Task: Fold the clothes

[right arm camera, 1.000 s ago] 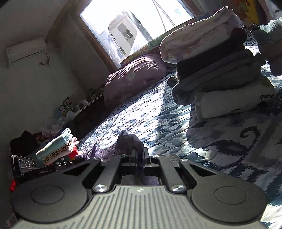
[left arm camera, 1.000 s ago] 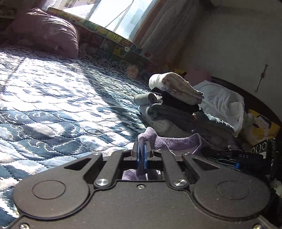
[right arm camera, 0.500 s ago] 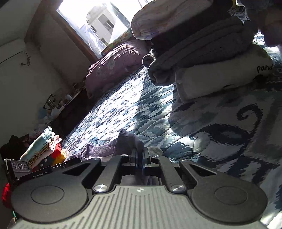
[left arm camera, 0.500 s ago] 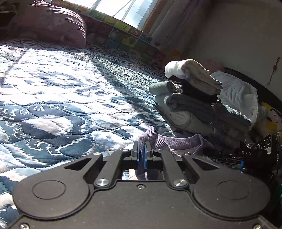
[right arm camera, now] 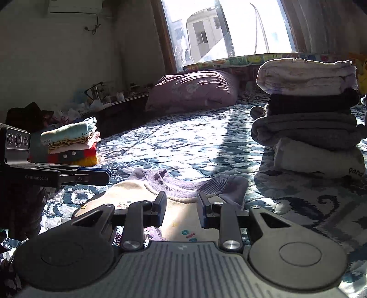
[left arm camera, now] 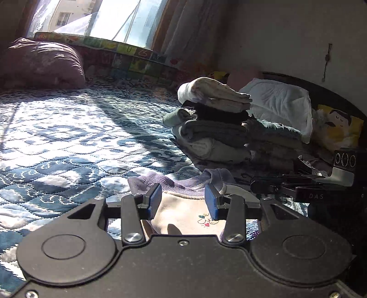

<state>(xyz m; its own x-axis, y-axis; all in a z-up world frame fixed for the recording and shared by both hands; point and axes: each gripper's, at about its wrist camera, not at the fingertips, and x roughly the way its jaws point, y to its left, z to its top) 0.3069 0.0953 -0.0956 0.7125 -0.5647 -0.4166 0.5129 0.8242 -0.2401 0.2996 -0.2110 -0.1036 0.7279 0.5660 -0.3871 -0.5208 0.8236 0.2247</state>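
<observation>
Left wrist view: our left gripper (left arm camera: 182,201) sits low centre w/ its blue pads (left arm camera: 154,200) spread wide, nothing between them. Just past the tips lies the shirt (left arm camera: 190,213), cream body w/ a purple collar and a small heart print, flat on the quilt (left arm camera: 68,137). Mid-right of frame we see a stack (left arm camera: 213,123) of folded clothes, white piece on top, dark and grey ones under it. Behind the stack, a white pillow (left arm camera: 279,107); upper left, a purple pillow (left arm camera: 41,64) below the window (left arm camera: 98,18). At right edge the right gripper (left arm camera: 305,181) shows side-on; we can't tell its gap from here.

Right wrist view: our right gripper (right arm camera: 181,211) is bottom centre, fingers apart, holding nothing. The shirt (right arm camera: 183,194) lies under and ahead of the tips, collar toward the window (right arm camera: 229,29). The stack (right arm camera: 307,117) stands at right on the quilt (right arm camera: 183,142). A second, colourful pile (right arm camera: 71,142) sits mid-left. The left gripper (right arm camera: 91,175) pokes in from the left edge, beside the shirt.
</observation>
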